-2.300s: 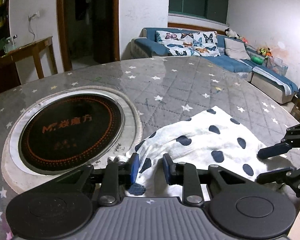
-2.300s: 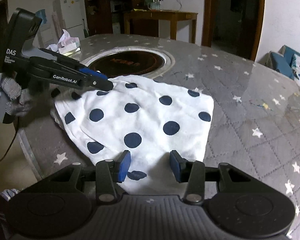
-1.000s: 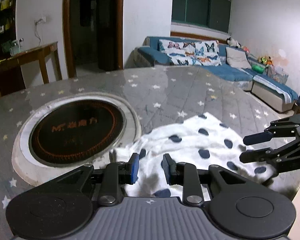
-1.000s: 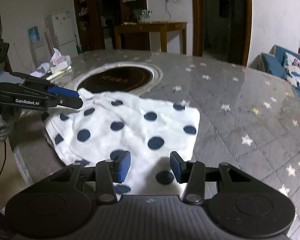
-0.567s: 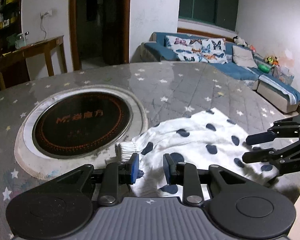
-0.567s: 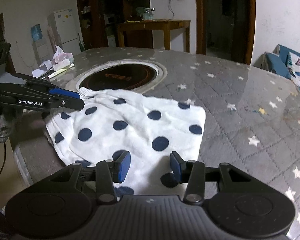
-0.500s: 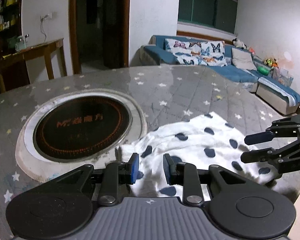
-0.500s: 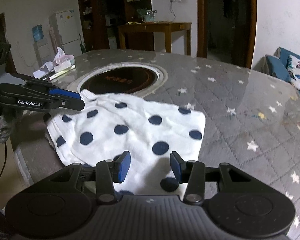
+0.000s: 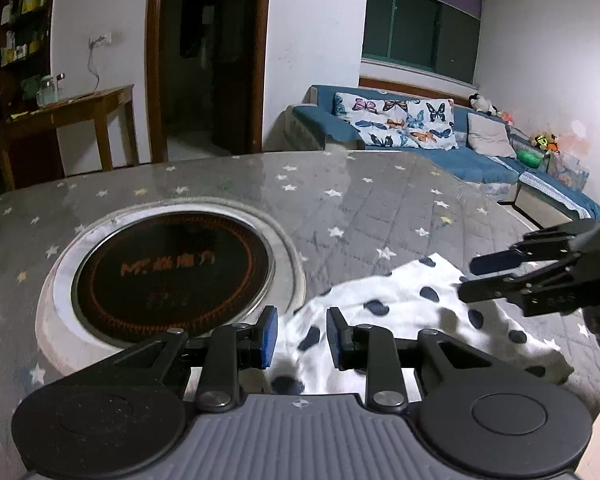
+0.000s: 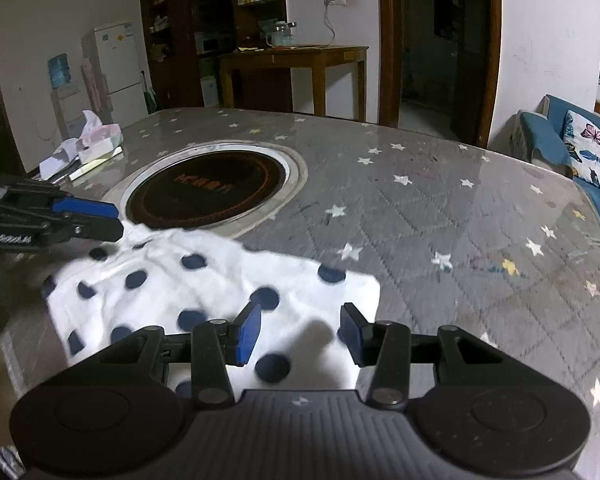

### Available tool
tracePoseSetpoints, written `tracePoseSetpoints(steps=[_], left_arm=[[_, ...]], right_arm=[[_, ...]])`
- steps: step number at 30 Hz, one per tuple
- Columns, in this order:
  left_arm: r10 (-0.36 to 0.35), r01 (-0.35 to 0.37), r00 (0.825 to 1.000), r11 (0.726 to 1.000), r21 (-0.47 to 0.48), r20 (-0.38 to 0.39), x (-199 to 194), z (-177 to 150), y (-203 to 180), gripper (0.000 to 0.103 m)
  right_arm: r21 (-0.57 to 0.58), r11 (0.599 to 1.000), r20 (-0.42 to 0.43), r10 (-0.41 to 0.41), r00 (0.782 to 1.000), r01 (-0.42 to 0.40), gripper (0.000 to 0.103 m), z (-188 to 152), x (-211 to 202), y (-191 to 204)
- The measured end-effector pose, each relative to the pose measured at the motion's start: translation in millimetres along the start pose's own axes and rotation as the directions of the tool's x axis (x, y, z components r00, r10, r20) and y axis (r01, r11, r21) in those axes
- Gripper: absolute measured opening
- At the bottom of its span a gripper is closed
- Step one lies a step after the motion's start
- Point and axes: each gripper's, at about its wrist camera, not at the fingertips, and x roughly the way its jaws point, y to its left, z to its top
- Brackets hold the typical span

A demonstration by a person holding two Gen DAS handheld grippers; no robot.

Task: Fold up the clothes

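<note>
A white garment with dark blue dots (image 9: 404, 312) lies folded on the grey star-patterned table near its front edge; it also shows in the right wrist view (image 10: 204, 280). My left gripper (image 9: 300, 336) is open and hovers above the garment's left end, beside the round cooktop. My right gripper (image 10: 300, 332) is open and hovers above the garment's right end. Each gripper shows in the other's view: the right one (image 9: 484, 280) and the left one (image 10: 100, 220), both open and empty.
A round black induction cooktop (image 9: 172, 272) with a metal rim is set into the table behind the garment. A tissue pack and papers (image 10: 92, 144) lie at the far left table edge. A blue sofa (image 9: 440, 148) and a wooden side table (image 10: 296, 64) stand beyond.
Both grippers have risen and pulled back from the garment, staying open. The garment now looks a bit more rumpled at its left end near the cooktop.
</note>
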Motion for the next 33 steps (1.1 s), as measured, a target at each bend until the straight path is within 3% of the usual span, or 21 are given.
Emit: tracePoseSetpoints(steps=[9,19,33], left_arm=[[0.022,-0.022,0.999,1.0,0.007,-0.046,23,-5,4,0.029],[0.022,-0.022,0.999,1.0,0.003,-0.044,21,-6,5,0.029],[0.012,-0.012,1.0,1.0,0.012,-0.02,-1,-11,1,0.032]], right_arm=[[0.036,0.999,-0.055,0.003,0.998,-0.001,0.044,11,41,-16],[0.016,1.0,-0.053,-0.003,0.999,0.004,0.044,13,39,-11],[-0.094,0.994,-0.07,0.05,0.996,-0.057,0.045,-21,-27,27]])
